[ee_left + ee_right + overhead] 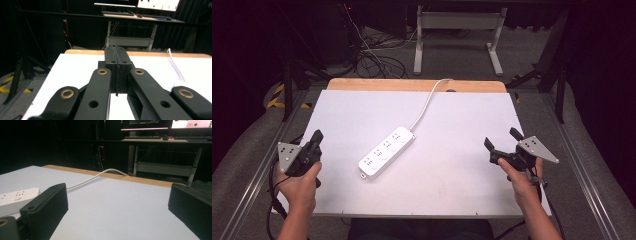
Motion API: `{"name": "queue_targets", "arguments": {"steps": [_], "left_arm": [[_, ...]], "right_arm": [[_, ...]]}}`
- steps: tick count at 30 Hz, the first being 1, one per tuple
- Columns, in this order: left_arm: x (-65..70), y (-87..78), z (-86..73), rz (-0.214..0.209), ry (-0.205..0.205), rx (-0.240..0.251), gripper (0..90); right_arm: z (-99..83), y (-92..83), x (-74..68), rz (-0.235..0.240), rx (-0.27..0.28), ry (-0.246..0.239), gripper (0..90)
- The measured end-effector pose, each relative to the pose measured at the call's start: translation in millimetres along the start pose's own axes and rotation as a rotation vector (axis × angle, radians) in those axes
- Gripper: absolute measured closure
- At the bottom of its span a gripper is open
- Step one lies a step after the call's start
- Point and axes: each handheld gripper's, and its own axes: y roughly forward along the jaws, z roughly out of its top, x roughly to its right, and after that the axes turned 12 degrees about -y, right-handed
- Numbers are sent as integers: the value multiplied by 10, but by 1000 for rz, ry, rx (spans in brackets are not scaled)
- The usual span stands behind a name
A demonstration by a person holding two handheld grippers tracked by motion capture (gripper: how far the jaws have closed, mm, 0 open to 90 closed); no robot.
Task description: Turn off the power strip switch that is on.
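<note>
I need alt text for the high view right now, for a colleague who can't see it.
A white power strip lies diagonally at the middle of a white table, its white cable running off the far edge. A person's hands hold tongs at either side: the left tongs shut, the right tongs open, neither touching the strip.

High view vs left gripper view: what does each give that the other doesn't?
High view alone: the whole white power strip lying diagonally mid-table, and the right gripper with fingers apart, off to the strip's right. Left gripper view alone: its own fingers pressed together with nothing between them, plus a desk with a lit monitor behind. Both: the white table, its wooden far edge and the white cable.
</note>
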Motion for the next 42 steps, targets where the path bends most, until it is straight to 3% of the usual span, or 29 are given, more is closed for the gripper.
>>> {"name": "queue_targets", "arguments": {"steps": [6, 10, 15, 20, 27, 28, 31, 32, 33, 35, 42], "left_arm": [[71, 21, 127, -24, 52, 20, 900], [107, 73, 217, -50, 79, 5, 900], [170, 211, 331, -119, 103, -109, 900], [252, 320, 409, -152, 154, -161, 900], [551, 535, 492, -238, 244, -257, 900], [639, 617, 480, -257, 280, -301, 900], [787, 744, 423, -290, 317, -373, 900], [787, 744, 423, -290, 317, -373, 900], [884, 821, 375, -313, 343, -415, 900], [983, 898, 320, -325, 377, -455, 900], [1219, 1086, 180, -353, 437, -546, 900]], "right_arm": [[4, 4, -8, 5, 1, -8, 31], [2, 11, -4, 8, 0, -5, 31], [-4, 38, -7, 15, -5, -8, 35], [3, 39, -1, 17, 2, -9, 35], [5, 37, 10, 15, 1, -3, 35], [5, 37, 10, 15, 1, -3, 35], [5, 38, 9, 16, 0, -3, 35], [6, 39, 9, 15, 1, -3, 35], [7, 38, 9, 15, 1, -3, 36], [7, 38, 10, 15, 0, -3, 35], [3, 43, 26, 14, 1, -2, 35]]}}
